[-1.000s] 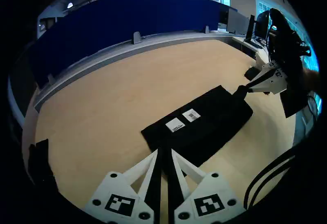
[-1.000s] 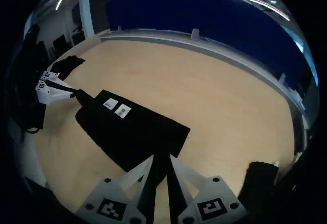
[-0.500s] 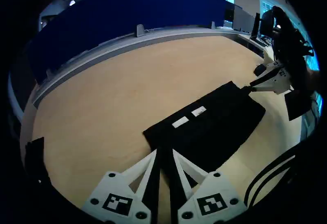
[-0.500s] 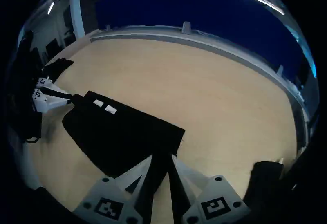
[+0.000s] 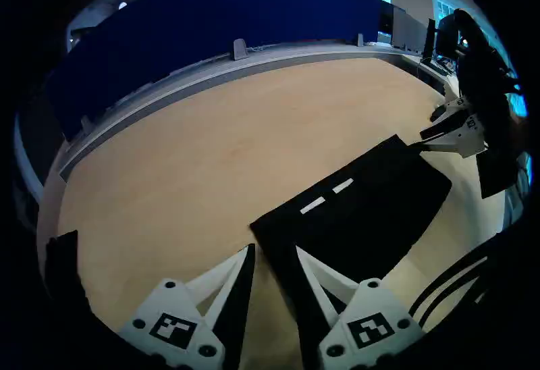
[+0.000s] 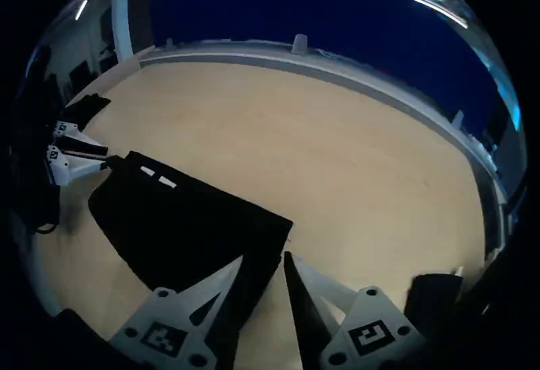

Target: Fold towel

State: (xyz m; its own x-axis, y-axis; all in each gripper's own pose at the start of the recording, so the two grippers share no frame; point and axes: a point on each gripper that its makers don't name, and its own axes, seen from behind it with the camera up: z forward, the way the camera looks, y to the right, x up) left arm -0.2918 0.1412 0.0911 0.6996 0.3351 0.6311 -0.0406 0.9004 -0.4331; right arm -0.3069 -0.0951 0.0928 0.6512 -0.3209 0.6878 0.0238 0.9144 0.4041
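A black towel (image 5: pixel 364 208) lies flat and folded on the wooden table (image 5: pixel 202 154), with two white labels (image 5: pixel 327 196) on top. My left gripper (image 5: pixel 270 258) is open at the towel's near corner, and bare wood shows between its fingers. My right gripper (image 6: pixel 277 265) is open at the opposite corner of the towel (image 6: pixel 182 228). Each gripper also appears at the towel's far end in the other's view: the right gripper (image 5: pixel 424 137) and the left gripper (image 6: pixel 104 159), both with fingers apart. The towel rests on the table, free of both.
A blue partition (image 5: pixel 202 25) on a grey rail (image 5: pixel 202 83) runs along the table's far edge. A dark object (image 5: pixel 64 272) sits at the table's left edge, another (image 6: pixel 439 296) at the lower right. Monitors and a person's dark sleeve (image 5: pixel 486 73) stand beyond the towel.
Both grippers have opened and let go of the towel's corners. The towel has dropped flat onto the table and looks more spread out.
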